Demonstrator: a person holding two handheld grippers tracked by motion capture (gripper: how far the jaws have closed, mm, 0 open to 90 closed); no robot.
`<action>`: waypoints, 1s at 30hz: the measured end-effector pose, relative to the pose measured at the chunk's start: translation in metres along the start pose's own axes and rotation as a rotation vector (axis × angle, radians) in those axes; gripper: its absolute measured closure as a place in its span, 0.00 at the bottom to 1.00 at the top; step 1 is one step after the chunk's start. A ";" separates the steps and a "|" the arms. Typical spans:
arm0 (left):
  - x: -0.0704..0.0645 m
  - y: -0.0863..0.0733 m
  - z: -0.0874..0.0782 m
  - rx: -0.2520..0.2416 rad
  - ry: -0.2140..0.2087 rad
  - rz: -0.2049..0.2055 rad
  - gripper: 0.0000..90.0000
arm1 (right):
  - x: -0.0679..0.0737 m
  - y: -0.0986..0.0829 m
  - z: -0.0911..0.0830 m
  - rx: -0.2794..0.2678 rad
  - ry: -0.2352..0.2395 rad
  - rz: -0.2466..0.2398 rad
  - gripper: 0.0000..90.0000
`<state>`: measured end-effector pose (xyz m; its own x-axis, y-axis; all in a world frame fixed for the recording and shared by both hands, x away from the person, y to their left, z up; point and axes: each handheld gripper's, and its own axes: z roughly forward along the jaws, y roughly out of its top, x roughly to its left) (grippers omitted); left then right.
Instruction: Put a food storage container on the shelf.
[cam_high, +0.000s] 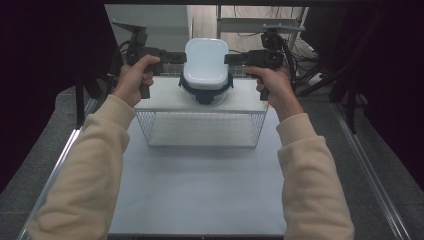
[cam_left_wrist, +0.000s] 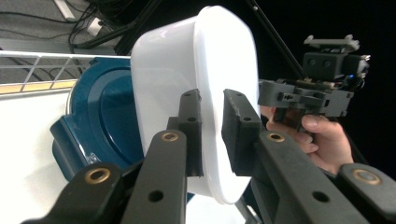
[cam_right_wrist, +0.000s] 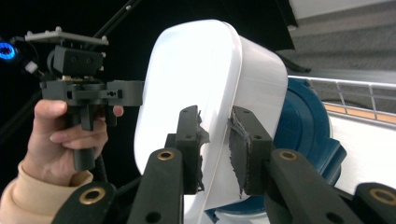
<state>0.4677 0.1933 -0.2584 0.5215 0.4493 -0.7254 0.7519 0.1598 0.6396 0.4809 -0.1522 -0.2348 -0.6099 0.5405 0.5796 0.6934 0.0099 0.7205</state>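
Note:
A white plastic tub (cam_high: 206, 62) hangs just above a dark blue container (cam_high: 206, 94) that sits on the white shelf top (cam_high: 165, 97). My left gripper (cam_high: 182, 56) grips the tub's left edge and my right gripper (cam_high: 227, 59) grips its right edge. In the left gripper view the left gripper (cam_left_wrist: 212, 133) is shut on the rim of the tub (cam_left_wrist: 187, 70), with the blue container (cam_left_wrist: 100, 116) behind it. Seen from the right gripper view, the right gripper (cam_right_wrist: 215, 140) is shut on the tub's (cam_right_wrist: 196, 70) opposite rim, in front of the blue container (cam_right_wrist: 303, 126).
The shelf top rests on a wire basket rack (cam_high: 200, 131) at the far side of the white table (cam_high: 200, 190). A low wire rail (cam_left_wrist: 37, 63) runs along the shelf's back. Cables lie on the floor (cam_high: 250, 20) beyond.

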 end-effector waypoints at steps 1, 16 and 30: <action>0.001 0.001 0.001 -0.002 0.000 -0.005 0.86 | -0.005 0.001 0.002 -0.002 0.009 0.034 0.80; 0.017 0.002 0.012 -0.023 0.027 -0.060 0.79 | -0.024 0.002 0.015 -0.025 0.008 0.134 0.76; -0.012 -0.020 -0.015 -0.126 0.204 0.181 0.43 | 0.001 -0.019 -0.009 -0.140 -0.077 -0.130 0.32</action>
<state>0.4405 0.1975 -0.2585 0.5409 0.6456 -0.5391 0.5917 0.1634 0.7894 0.4637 -0.1597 -0.2440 -0.6560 0.6052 0.4510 0.5474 -0.0299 0.8364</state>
